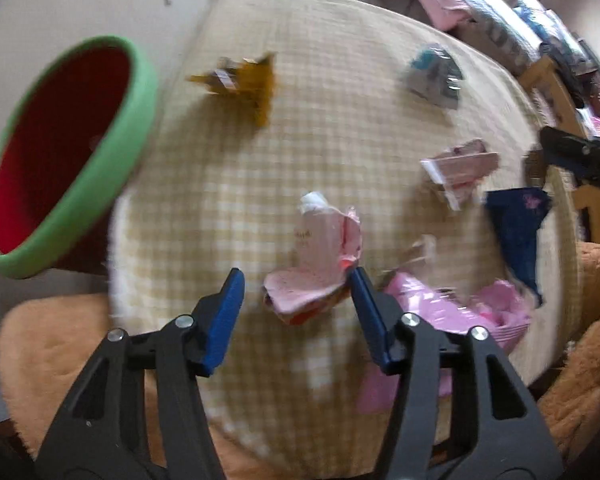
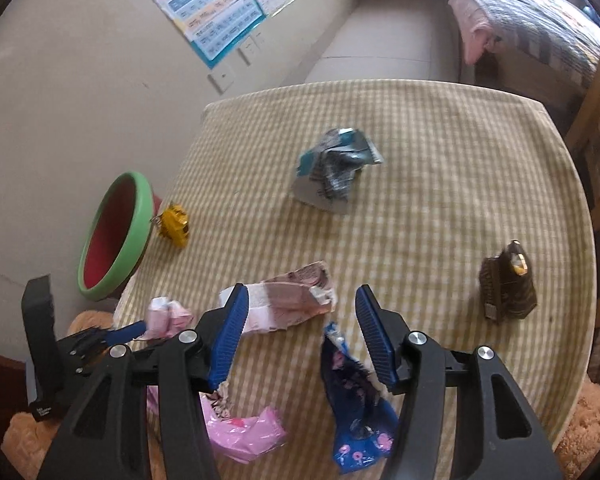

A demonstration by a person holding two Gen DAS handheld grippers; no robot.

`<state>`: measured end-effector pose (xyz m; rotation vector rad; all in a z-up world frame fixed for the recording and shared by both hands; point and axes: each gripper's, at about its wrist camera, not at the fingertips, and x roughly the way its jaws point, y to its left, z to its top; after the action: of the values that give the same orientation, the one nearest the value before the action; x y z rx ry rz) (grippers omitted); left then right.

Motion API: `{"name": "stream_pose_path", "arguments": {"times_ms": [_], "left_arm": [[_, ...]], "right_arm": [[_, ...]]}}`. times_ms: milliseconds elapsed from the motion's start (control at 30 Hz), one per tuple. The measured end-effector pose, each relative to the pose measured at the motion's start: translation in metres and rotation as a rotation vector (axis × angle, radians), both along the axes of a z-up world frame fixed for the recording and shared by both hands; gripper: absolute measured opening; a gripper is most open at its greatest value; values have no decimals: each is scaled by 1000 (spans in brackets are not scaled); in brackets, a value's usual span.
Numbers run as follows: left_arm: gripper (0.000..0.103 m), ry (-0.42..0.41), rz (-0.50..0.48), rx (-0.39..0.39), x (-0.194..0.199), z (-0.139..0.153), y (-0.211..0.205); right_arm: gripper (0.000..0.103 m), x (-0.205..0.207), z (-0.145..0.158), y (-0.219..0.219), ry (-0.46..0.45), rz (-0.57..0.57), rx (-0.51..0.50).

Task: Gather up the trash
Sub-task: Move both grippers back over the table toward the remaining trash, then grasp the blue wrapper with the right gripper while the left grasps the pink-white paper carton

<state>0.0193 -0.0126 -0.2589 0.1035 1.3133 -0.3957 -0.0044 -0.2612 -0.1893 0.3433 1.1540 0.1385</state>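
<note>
1. Your left claw points down at the table, near its near-left corner. Its blue pads stand apart around a crumpled pale pink wrapper; the right pad looks to be touching the wrapper's edge, the left pad is clear of it, so nothing is gripped.
2. Your right claw is open and empty, hanging over the near edge of the table. A pink-and-brown wrapper lies just beyond its tips and a dark blue flowered wrapper lies under its right finger.
3. A pink plastic bag lies at the near edge, beside the blue wrapper.
4. A silver-and-teal wrapper sits mid-table towards the far edge.
5. A yellow wrapper lies at the left edge, just beside the green-rimmed red bin that stands off the table.
6. A dark brown wrapper stands near the right edge, well apart from the rest.
</note>
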Motion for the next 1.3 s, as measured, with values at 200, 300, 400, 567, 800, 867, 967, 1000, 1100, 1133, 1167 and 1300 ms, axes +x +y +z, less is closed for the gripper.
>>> {"name": "stream_pose_path", "arguments": {"times_ms": [200,300,400,567,800,867,967,1000,1100,1133,1167,1300], "left_arm": [[42,-38,-43,22,-1,3,-16],[42,-45,-32,15,-1,4,-11],[42,-70,-4,4,1,13,-3],[40,-100,44,-4,6,26,11],[40,-107,64,-12,8,25,18],[40,-112,60,-16,7,26,17],[41,-108,50,-8,7,24,15],[41,-111,47,-13,8,23,14],[41,-91,24,-29,10,20,5],[41,-87,11,-26,10,19,1],[42,-85,-1,-21,9,17,-3],[48,-44,-39,3,11,2,-17]], "right_arm": [[55,1,-14,13,35,30,-13],[55,3,-20,11,60,29,-3],[61,3,-23,4,97,23,-19],[69,-19,-18,0,135,24,-99],[52,-32,-53,14,269,101,-165],[32,-30,-52,16,253,105,-162],[20,-26,-42,8,192,67,-124],[18,-25,-37,4,166,52,-124],[17,-25,-29,-3,121,21,-110],[17,-25,-27,-4,111,16,-97],[17,-26,-25,-6,104,16,-86],[17,-25,-20,-4,82,23,-66]]}}
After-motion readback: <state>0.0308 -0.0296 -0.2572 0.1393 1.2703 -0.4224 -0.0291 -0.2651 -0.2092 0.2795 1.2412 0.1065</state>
